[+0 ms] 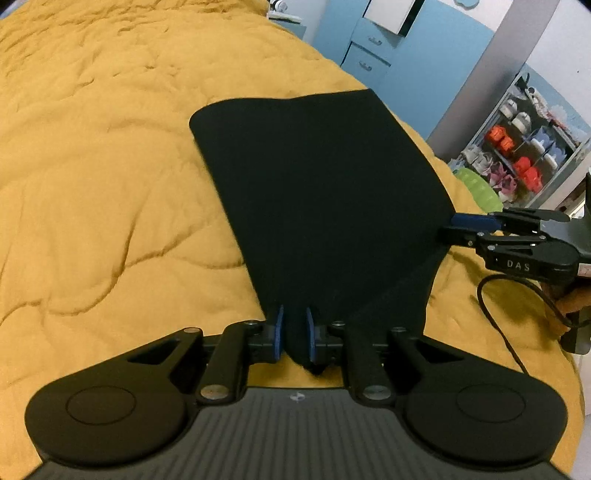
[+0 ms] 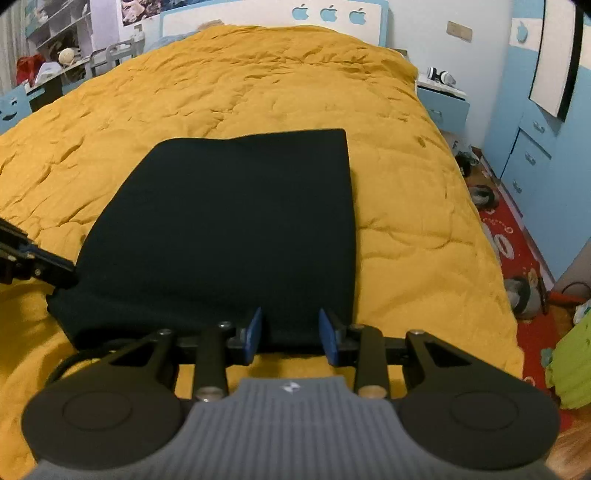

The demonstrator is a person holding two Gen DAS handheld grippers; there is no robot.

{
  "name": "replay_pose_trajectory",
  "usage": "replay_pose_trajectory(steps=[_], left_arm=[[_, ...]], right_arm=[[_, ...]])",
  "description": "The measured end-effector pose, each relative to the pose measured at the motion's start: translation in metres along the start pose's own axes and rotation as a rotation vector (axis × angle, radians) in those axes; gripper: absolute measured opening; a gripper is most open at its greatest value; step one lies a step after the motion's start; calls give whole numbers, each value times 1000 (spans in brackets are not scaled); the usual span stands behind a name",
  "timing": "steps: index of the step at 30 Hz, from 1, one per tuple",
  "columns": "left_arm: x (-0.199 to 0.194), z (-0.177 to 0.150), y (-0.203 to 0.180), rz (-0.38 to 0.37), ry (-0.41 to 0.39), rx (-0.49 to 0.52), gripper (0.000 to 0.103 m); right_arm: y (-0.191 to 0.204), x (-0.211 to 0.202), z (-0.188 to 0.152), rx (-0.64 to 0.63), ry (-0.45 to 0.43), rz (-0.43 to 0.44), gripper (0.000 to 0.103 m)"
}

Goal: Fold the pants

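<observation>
Black pants lie folded into a broad panel on a yellow quilt. My left gripper is shut on the pants' near corner, and dark cloth bunches between its blue pads. In the right wrist view the pants spread away from my right gripper. Its blue pads stand apart, with the near hem lying flat between them and not pressed. The right gripper also shows in the left wrist view, at the pants' right corner. The left gripper shows in the right wrist view, at the pants' left corner.
The quilt covers the whole bed up to a white headboard. Blue drawers and a nightstand stand to the right, over a red rug with shoes. A shoe rack and a green thing lie beyond the bed's edge.
</observation>
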State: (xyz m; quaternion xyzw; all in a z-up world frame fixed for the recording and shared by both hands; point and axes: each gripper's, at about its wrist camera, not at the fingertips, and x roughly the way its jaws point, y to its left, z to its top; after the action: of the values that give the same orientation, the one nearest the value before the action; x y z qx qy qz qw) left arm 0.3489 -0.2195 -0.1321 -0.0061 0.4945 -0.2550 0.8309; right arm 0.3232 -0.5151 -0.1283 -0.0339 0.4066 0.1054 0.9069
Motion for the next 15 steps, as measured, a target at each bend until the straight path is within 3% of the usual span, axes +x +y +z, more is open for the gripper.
replay_pose_trajectory(steps=[5, 8, 11, 14, 15], left_arm=[[-9, -9, 4, -19, 38, -4, 14], [-21, -10, 8, -14, 41, 26, 15], [-35, -2, 19, -27, -10, -8, 17], [-44, 12, 35, -61, -83, -105, 46], [-44, 16, 39, -69, -108, -132, 50]], right_arm=[[1, -8, -1, 15, 6, -4, 30], [-3, -18, -1, 22, 37, -8, 47], [-11, -37, -2, 50, 30, 4, 52], [-28, -52, 3, 151, 0, 52, 64], [-34, -54, 5, 188, -3, 79, 68]])
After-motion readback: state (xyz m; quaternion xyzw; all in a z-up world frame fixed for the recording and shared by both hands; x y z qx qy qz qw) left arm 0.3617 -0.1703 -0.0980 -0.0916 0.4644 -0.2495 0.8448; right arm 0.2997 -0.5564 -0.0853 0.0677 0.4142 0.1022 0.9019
